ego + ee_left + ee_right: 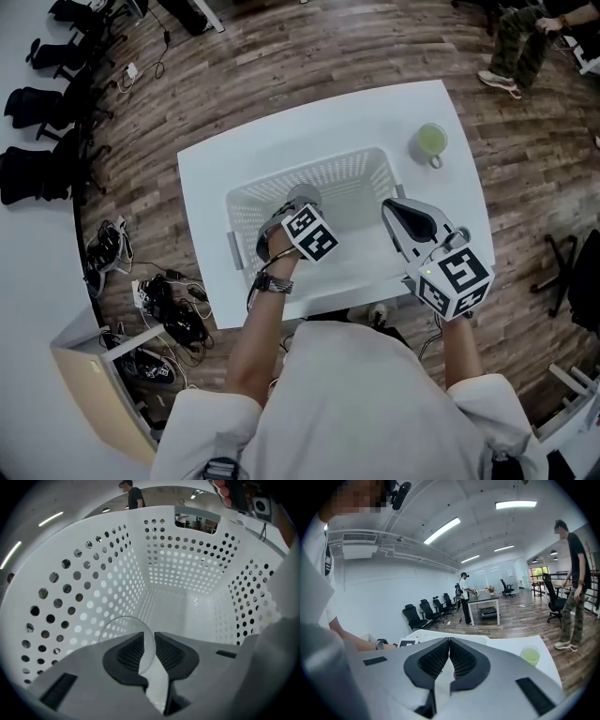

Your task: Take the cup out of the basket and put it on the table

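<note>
Cup point(119, 627) rim pinched by left gripper point(149, 638) inside basket point(183, 569); right gripper point(449, 645) closed, empty.

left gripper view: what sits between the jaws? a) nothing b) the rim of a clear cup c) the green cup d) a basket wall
B: the thin wall of the clear cup runs between the jaws of the left gripper inside the basket; the green cup stands outside on the table.

White perforated basket point(349, 176), green mug point(430, 141)
</note>
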